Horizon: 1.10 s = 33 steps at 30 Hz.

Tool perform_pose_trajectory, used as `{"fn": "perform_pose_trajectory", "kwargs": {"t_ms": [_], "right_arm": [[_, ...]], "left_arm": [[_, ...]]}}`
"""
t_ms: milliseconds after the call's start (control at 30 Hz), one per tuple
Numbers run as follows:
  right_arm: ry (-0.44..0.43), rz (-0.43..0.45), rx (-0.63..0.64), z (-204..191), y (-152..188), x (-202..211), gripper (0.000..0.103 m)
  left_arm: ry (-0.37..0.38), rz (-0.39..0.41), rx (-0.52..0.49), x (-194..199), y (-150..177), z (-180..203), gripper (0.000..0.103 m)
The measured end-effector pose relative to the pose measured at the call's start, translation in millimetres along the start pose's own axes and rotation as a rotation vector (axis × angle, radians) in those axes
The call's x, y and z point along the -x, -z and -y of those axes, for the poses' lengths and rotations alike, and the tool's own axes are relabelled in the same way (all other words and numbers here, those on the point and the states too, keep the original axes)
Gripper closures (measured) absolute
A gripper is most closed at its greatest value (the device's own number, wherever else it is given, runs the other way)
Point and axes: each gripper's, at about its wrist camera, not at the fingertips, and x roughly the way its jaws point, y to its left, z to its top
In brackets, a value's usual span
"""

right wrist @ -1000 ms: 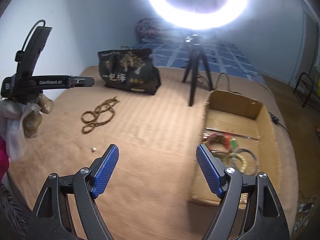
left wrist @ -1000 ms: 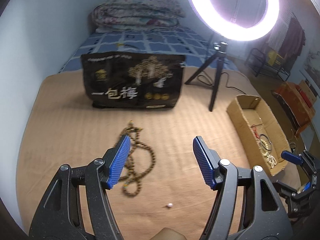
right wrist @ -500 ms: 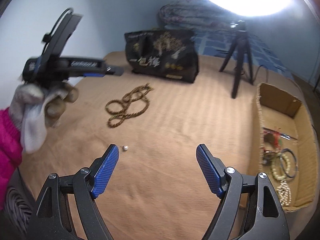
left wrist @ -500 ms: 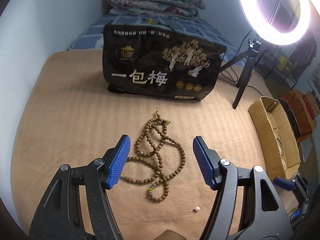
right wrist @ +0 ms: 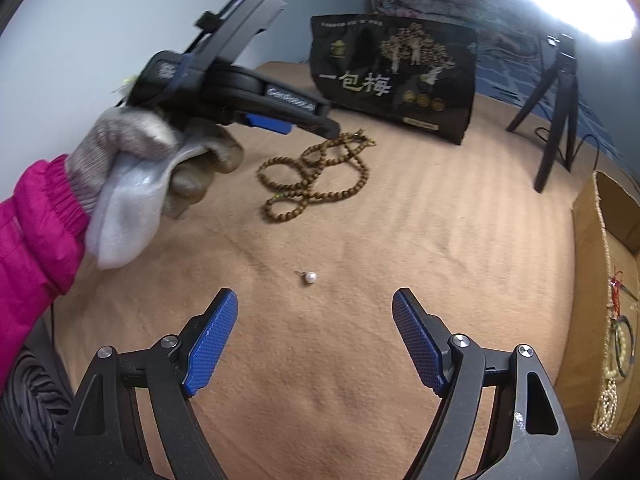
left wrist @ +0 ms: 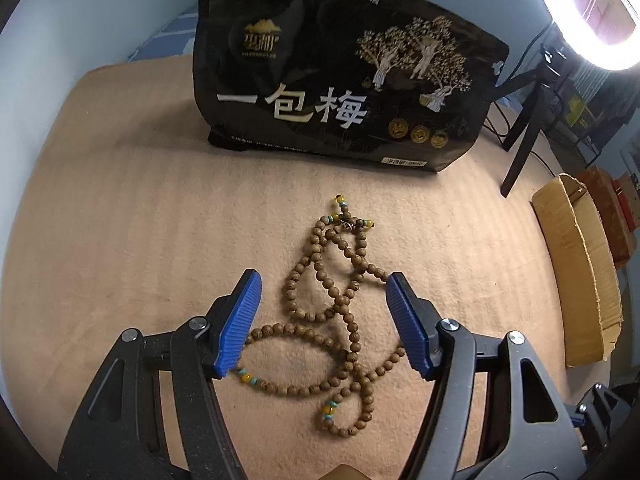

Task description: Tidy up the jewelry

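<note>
Left wrist view: left tool [left wrist: 322, 322] spread wide, gripping nothing, blue pads either side of long brown wooden bead necklace [left wrist: 334, 312] lying tangled on tan blanket [left wrist: 120, 240]; black printed bag [left wrist: 340, 80] beyond, cardboard box [left wrist: 576, 276] far right.

Right wrist view: right tool [right wrist: 314, 344] wide open, empty, near small white pearl earring [right wrist: 310, 277]; necklace [right wrist: 316, 176] farther left, beneath gloved left hand [right wrist: 160, 160].

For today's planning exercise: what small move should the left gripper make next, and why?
Probably lower the left gripper and close it on the wooden bead necklace: the jaws stand open, straddling the strands on the tan blanket, nothing held.
</note>
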Motion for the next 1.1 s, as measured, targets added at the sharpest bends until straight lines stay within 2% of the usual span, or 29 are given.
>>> {"fn": "perform_pose_trajectory", "kwargs": {"t_ms": [100,133,167,333,400,467,633,700,800,967,1033,1100], "right_arm": [[-0.007,-0.012,0.007,-0.9,1.2,-6.3,0.023],[-0.006,-0.018,0.010,-1.1,1.9,-8.7,0.024],[-0.005,-0.023,0.011,-0.9,2.0,-10.0,0.024],[-0.010,-0.035,0.003,0.2,2.0,-14.8,0.024],[-0.010,-0.036,0.000,0.3,1.8,-16.6,0.024],[-0.012,-0.038,-0.004,0.4,2.5,-18.2,0.024],[-0.005,-0.043,0.000,0.1,2.1,-24.3,0.024],[0.000,-0.039,-0.002,0.0,1.6,-25.5,0.024],[-0.002,-0.036,-0.007,1.1,-1.8,-28.9,0.030],[-0.006,-0.030,0.010,-0.3,-6.8,-36.7,0.033],[-0.007,-0.036,0.023,-3.0,-8.9,-42.7,0.039],[-0.002,-0.041,0.031,-5.0,-9.8,-46.1,0.040]], "left_arm": [[-0.015,-0.001,-0.036,-6.3,2.1,3.4,0.039],[-0.024,0.001,-0.050,-7.0,2.0,5.7,0.049],[-0.028,-0.001,-0.063,-8.4,1.5,7.6,0.053],[0.002,-0.012,-0.082,-17.6,-1.9,13.9,0.057],[-0.004,-0.024,-0.088,-24.9,-0.7,15.3,0.065],[-0.012,-0.049,-0.096,-32.6,1.2,16.2,0.078],[-0.031,-0.059,-0.148,-37.7,9.7,22.8,0.093],[-0.025,-0.064,-0.149,-36.1,12.8,21.6,0.094],[-0.020,-0.072,-0.162,-31.5,20.7,18.8,0.095],[-0.017,-0.081,-0.183,-24.2,34.3,15.4,0.096],[-0.010,-0.085,-0.182,-21.4,39.0,13.3,0.096],[-0.004,-0.087,-0.183,-19.1,41.4,12.0,0.096]]}}
